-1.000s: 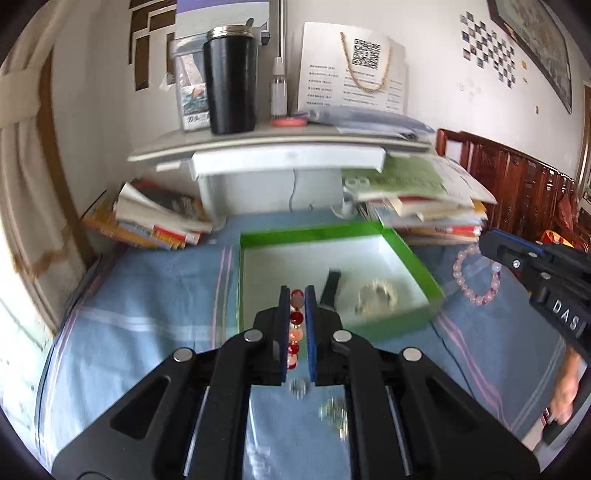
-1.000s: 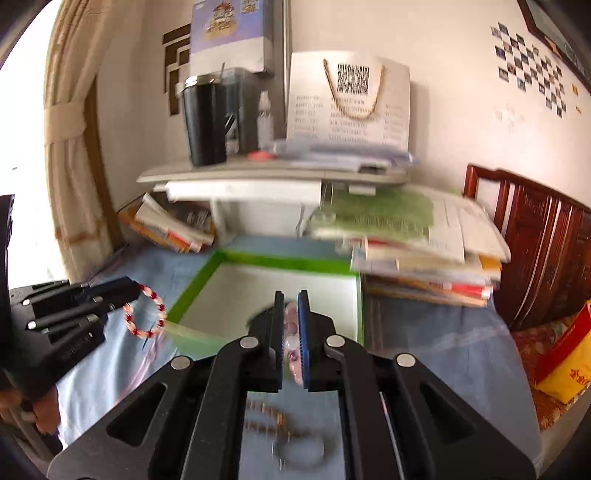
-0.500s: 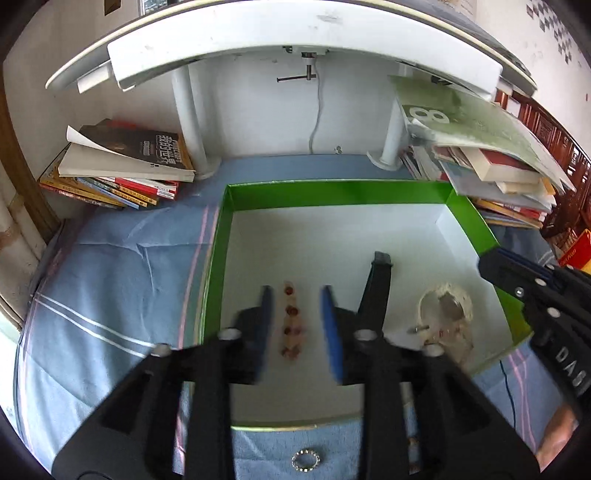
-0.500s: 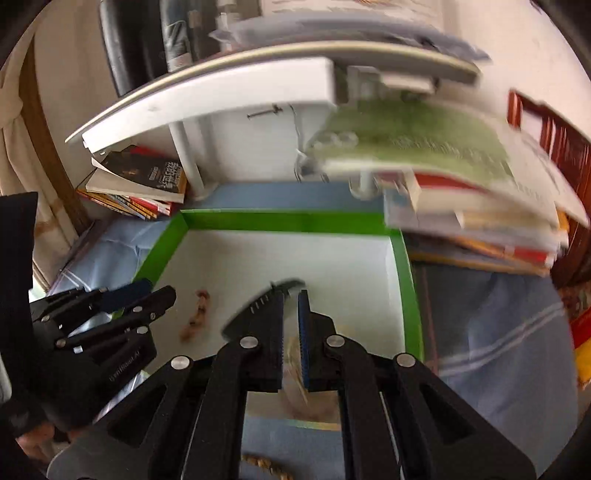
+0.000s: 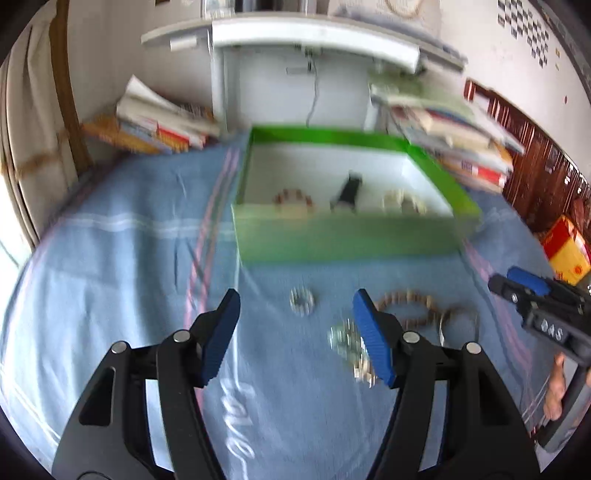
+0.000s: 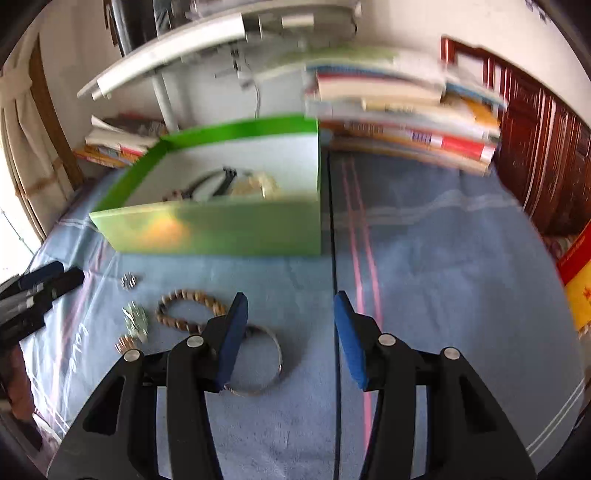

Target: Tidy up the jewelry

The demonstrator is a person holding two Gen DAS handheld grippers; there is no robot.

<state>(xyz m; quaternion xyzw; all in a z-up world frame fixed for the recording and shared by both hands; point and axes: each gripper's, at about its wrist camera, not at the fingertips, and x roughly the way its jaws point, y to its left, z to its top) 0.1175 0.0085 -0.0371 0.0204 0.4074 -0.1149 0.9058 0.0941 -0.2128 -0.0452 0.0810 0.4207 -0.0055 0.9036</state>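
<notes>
A green box point(image 5: 343, 236) point(image 6: 240, 232) stands on the blue cloth. Inside lie a red bead bracelet point(image 5: 293, 197), a black clip point(image 5: 347, 192) and pale bracelets point(image 5: 402, 201). In front of the box lie a small silver ring point(image 5: 302, 300) point(image 6: 129, 280), a silver chain cluster point(image 5: 345, 339) point(image 6: 135, 319), a wooden bead bracelet point(image 5: 406, 306) point(image 6: 188, 306) and a metal bangle point(image 5: 460, 321) point(image 6: 266, 354). My left gripper point(image 5: 295, 299) hangs over the ring, jaws opening, nothing gripped. My right gripper point(image 6: 290, 299) is beside the bangle, jaws opening and empty.
Stacks of books point(image 5: 159, 125) point(image 6: 406, 122) flank the box under a white desk shelf point(image 5: 314, 33). A dark wooden frame point(image 6: 535, 122) and a red and yellow box point(image 5: 569, 251) are at the right. A black cable point(image 6: 334, 258) runs across the cloth.
Both grippers let go of their bracelets in the green box, opened wide, and came back and down to the cloth in front of the box.
</notes>
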